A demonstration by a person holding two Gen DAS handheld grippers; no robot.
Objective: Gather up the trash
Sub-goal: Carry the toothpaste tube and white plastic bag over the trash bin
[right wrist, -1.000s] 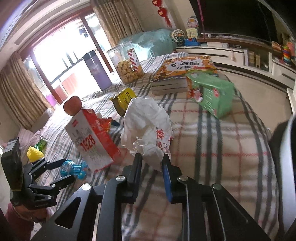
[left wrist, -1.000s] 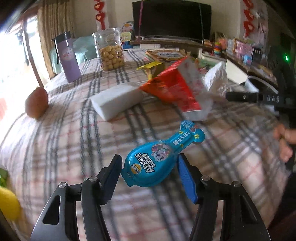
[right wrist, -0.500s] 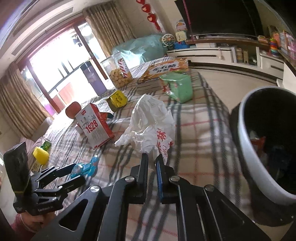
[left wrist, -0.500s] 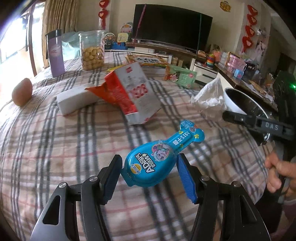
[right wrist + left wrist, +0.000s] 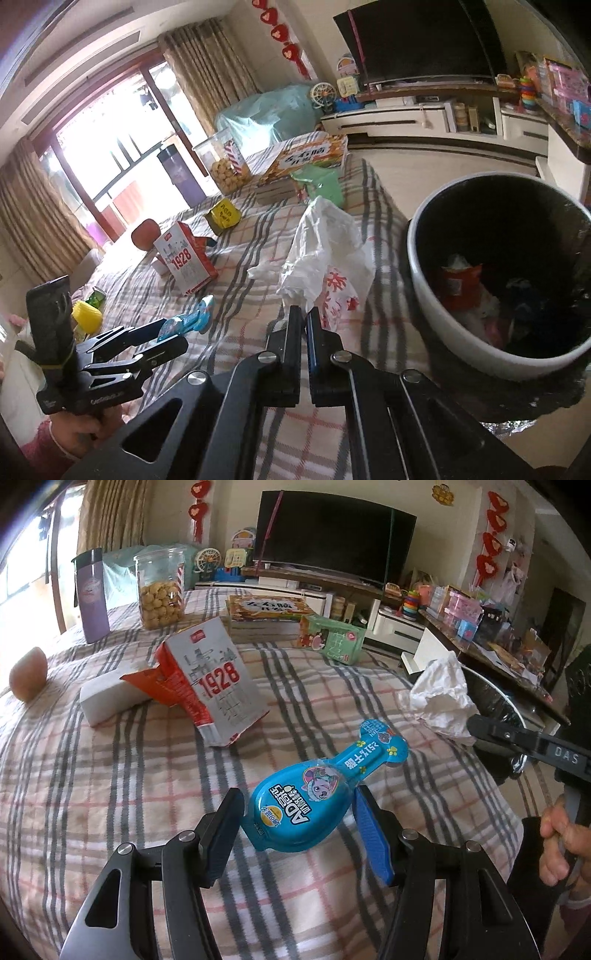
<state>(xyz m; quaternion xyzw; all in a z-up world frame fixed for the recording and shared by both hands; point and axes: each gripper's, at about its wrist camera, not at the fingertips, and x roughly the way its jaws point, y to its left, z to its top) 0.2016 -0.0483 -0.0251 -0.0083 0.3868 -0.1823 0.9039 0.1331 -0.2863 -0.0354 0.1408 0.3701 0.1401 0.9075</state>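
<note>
My left gripper [image 5: 297, 827] is shut on a blue plastic snack package [image 5: 314, 797] and holds it above the plaid cloth; it also shows in the right wrist view [image 5: 184, 321]. My right gripper [image 5: 304, 314] is shut on the edge of a crumpled white plastic bag [image 5: 325, 258], lifted beside the trash bin [image 5: 458, 332]. The bag also shows in the left wrist view [image 5: 441, 694], at the table's right edge. The bin has a white rim, a dark inside and some wrappers in it.
On the plaid table [image 5: 110, 775] lie a grey-red "1928" carton [image 5: 214, 679], a white block [image 5: 107, 698], a green box [image 5: 332, 638], a stack of books [image 5: 269, 609], a cookie jar [image 5: 160, 587], a purple bottle [image 5: 90, 594] and a peach [image 5: 27, 672].
Both grippers have swung right, toward the table's edge. The right gripper has carried the white bag off the table's middle to beside the bin, which has come into view.
</note>
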